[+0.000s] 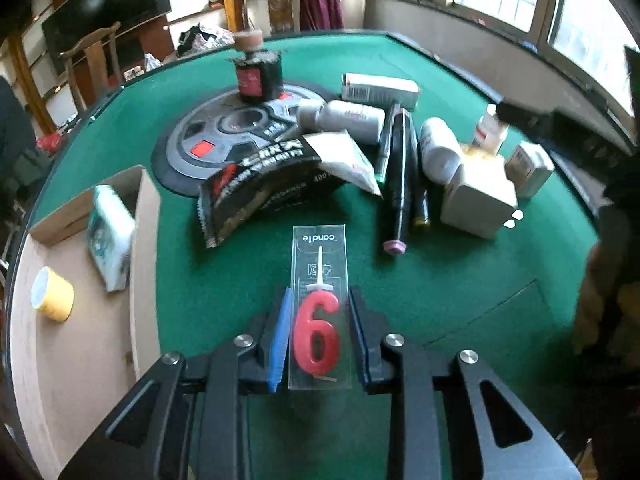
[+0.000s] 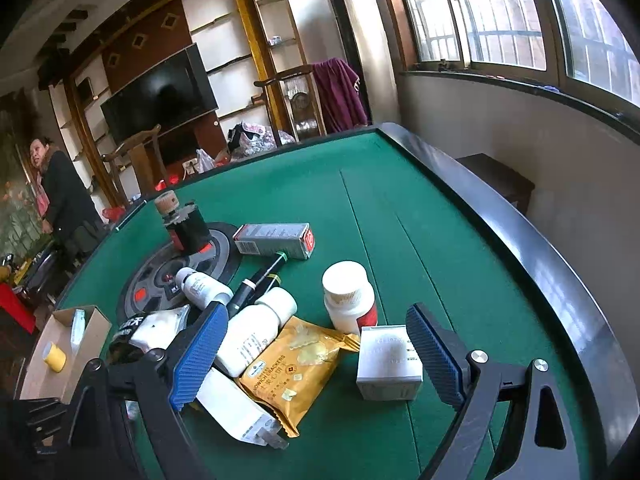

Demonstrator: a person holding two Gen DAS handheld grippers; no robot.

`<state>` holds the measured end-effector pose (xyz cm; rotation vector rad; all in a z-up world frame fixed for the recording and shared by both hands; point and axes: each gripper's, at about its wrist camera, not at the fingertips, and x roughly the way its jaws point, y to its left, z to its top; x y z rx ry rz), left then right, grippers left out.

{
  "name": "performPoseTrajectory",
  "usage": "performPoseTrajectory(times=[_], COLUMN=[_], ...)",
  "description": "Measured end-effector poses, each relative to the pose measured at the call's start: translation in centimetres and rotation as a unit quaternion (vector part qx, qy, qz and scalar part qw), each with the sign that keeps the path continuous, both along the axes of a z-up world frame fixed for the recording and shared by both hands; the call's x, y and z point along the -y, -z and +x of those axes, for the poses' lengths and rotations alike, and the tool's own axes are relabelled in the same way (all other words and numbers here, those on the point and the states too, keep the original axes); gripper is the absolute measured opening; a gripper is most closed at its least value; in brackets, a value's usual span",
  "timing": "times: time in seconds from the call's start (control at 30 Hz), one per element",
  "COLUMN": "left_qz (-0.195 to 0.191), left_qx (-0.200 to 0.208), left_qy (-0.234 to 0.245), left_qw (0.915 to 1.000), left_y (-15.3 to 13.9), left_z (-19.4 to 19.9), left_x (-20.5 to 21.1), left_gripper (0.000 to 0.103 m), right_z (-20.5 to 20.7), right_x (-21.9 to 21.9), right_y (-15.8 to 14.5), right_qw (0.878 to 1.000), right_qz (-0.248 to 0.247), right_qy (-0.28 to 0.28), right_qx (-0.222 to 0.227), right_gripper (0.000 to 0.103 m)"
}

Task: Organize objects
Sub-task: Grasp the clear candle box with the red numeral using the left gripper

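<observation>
My left gripper [image 1: 318, 300] holds a clear flat candle pack [image 1: 320, 264] with a red number 6 candle [image 1: 316, 336] between its jaws, over the green table. A cardboard box [image 1: 80, 280] lies to its left, holding a yellow cup [image 1: 54, 294] and a white-teal packet [image 1: 112, 236]. My right gripper [image 2: 316, 332] is open above the pile, over a yellow cracker packet [image 2: 296, 364] and a lying white bottle [image 2: 256, 332]. A small white box [image 2: 390, 364] sits by its right finger. The box also shows in the right wrist view [image 2: 60, 344].
A pile lies mid-table: black snack bag [image 1: 260, 180], dark pens [image 1: 400, 168], white bottles [image 1: 344, 118], white boxes [image 1: 480, 196], an upright bottle with a red label [image 2: 348, 296]. A dark jar [image 1: 256, 76] stands on a round grey mat [image 1: 224, 128]. A person [image 2: 56, 196] stands far left.
</observation>
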<state>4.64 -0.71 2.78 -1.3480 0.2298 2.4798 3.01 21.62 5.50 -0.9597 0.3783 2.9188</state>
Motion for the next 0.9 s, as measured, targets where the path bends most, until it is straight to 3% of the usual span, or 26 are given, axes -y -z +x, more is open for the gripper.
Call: performPoseTrajectory(times=[0.23, 0.43, 0.6, 0.73, 0.9], left_qz=[0.043, 0.083, 0.098, 0.105, 0.126], left_qx=[-0.038, -0.063, -0.08, -0.092, -0.086], left_qy=[-0.03, -0.063, -0.081, -0.084, -0.085], left_qw=[0.9979, 0.9926, 0.9887, 0.9867, 0.9847], left_y=[-3.4, -6.3, -7.3, -7.2, -6.4], left_z=[2.3, 4.1, 5.7, 6.9, 7.0], left_x=[2.3, 6.9, 10.6, 12.2, 13.7], left_gripper=[0.027, 0.027, 0.027, 0.027, 0.027], right_z=[-0.1, 0.0, 0.0, -1.9, -2.8], right_x=[0.4, 0.7, 2.8, 3.1, 6.6], right_y=[0.2, 0.2, -2.5, -3.9, -4.7], right_qw=[1.0, 1.0, 0.997, 0.991, 0.982], right_qz=[0.013, 0.015, 0.01, -0.018, 0.034], right_qy=[-0.001, -0.006, -0.072, -0.123, -0.165], right_qx=[0.005, 0.005, 0.005, 0.056, 0.081], right_gripper=[0.094, 0.094, 0.094, 0.094, 0.094])
